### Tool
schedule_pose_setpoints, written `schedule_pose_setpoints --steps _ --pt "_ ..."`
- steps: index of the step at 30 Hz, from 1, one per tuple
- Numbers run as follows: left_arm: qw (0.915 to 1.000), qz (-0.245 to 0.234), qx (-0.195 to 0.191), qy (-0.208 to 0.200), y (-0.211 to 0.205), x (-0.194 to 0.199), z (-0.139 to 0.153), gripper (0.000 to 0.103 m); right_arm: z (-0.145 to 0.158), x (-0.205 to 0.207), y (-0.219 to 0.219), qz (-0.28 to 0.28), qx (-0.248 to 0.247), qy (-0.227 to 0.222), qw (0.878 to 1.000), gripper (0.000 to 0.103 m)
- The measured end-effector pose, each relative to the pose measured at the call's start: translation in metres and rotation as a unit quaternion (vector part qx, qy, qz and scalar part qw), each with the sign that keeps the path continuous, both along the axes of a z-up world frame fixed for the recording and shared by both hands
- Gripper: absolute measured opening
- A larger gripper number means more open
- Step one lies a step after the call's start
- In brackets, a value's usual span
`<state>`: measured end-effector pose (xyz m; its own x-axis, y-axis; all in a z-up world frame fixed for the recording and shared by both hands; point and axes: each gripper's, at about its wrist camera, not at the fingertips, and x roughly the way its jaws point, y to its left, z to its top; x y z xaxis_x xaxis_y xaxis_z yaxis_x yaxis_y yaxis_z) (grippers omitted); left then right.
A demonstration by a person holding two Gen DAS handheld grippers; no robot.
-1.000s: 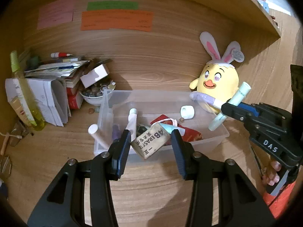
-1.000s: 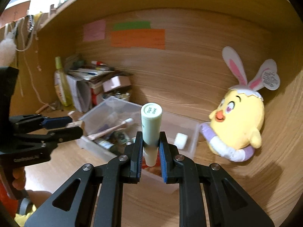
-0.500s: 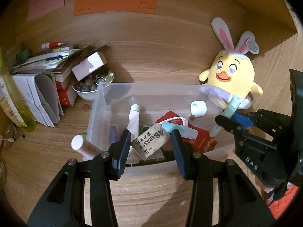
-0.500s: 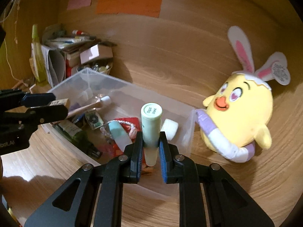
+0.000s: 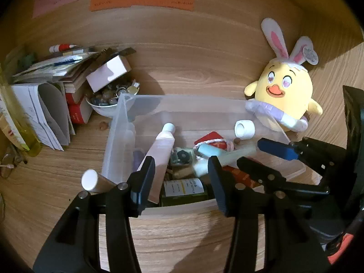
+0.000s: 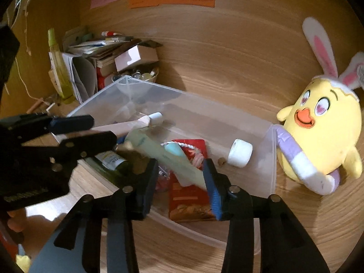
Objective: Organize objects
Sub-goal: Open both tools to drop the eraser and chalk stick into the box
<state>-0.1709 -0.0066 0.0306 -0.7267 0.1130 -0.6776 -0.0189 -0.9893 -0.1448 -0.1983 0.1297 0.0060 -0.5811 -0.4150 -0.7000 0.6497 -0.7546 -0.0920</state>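
Observation:
A clear plastic bin point(image 5: 118, 136) point(image 6: 268, 159) on the wooden desk holds several small items. My left gripper point(image 5: 180, 177) is open and empty above the bin's near edge. My right gripper point(image 6: 179, 177) is open above the bin. The pale green tube point(image 6: 163, 154) point(image 5: 229, 157) lies loose and blurred between its fingers, over a red packet point(image 6: 188, 193). A pink tube point(image 5: 159, 154), a dark green bottle point(image 5: 184, 191) and a white cap point(image 5: 244, 129) point(image 6: 240, 152) lie in the bin. The eraser box is hidden.
A yellow chick plush with bunny ears point(image 5: 284, 91) point(image 6: 318, 132) sits right of the bin. A stack of books and papers point(image 5: 45, 91), a small bowl of beads point(image 5: 107, 102) and a yellow-green bottle point(image 6: 59, 68) stand at the left. A white-capped tube point(image 5: 93, 182) lies outside the bin.
Both grippers have opened. The left one let go of the eraser box, the right one let go of the green tube, which dropped into the bin. Both moved closer over the bin.

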Motion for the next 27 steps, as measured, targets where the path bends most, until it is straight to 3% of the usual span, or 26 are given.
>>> schedule_pose_setpoints --steps 11,16,27 --pt "0.9997 -0.007 -0.002 0.023 0.001 0.022 0.014 0.049 0.014 0.016 0.009 0.010 -0.014 0.011 1.000 0.037" --pt "0.9991 -0.009 -0.002 0.042 0.001 0.039 0.023 0.056 0.023 0.030 0.019 0.015 -0.027 0.012 0.999 0.039" --pt "0.9962 -0.008 -0.027 0.083 0.011 0.081 0.031 0.080 0.043 0.070 0.051 0.006 -0.085 0.046 0.995 0.079"
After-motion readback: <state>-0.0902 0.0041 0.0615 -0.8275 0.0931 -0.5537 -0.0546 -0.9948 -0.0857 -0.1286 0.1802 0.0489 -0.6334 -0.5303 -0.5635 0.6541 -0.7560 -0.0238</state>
